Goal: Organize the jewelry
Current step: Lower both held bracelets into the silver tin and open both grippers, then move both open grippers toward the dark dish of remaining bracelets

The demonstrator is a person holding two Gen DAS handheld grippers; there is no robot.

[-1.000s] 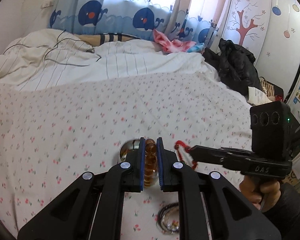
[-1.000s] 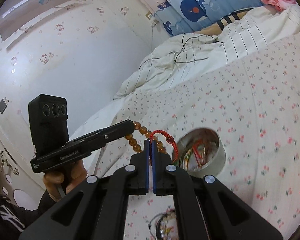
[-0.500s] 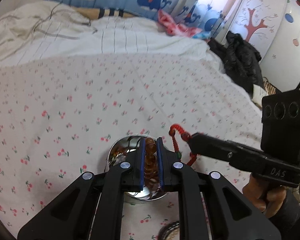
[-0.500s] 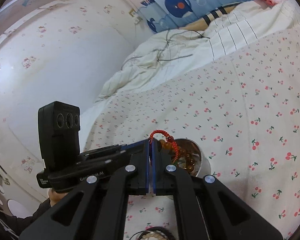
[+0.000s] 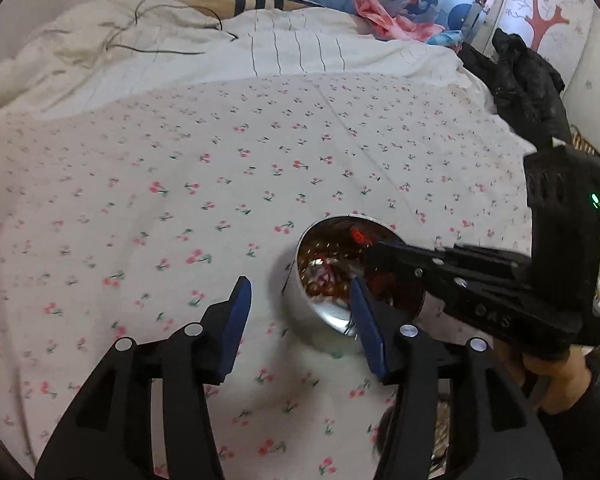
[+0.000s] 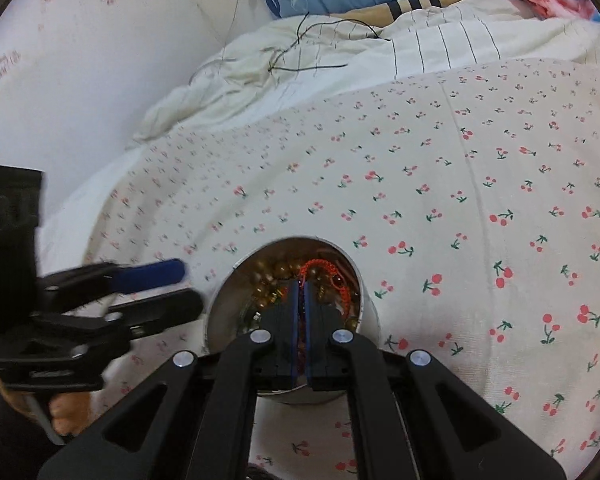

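Observation:
A round silver tin (image 5: 327, 322) (image 6: 370, 312) sits on the cherry-print bedsheet and holds jewelry. An amber bead bracelet (image 5: 326, 287) (image 6: 278, 270) with a red cord loop (image 6: 329, 270) lies inside it. My left gripper (image 5: 300, 314) is open and empty, just left of the tin. In the right wrist view it (image 6: 168, 286) shows beside the tin. My right gripper (image 6: 301, 292) is shut on the red cord, its tips down inside the tin. In the left wrist view it (image 5: 374, 258) reaches over the tin from the right.
The cherry-print sheet (image 5: 220, 184) spreads ahead, with a rumpled white duvet (image 5: 180, 48) and cables behind it. Black clothing (image 5: 520, 80) lies at the far right. Another round container (image 5: 440, 428) with jewelry peeks out below my left gripper. A wall (image 6: 80, 60) stands to the left.
My left gripper has opened, let go of the amber bracelet and moved left of the tin. The bracelet now lies in the tin. My right gripper has lowered into the tin with the red cord.

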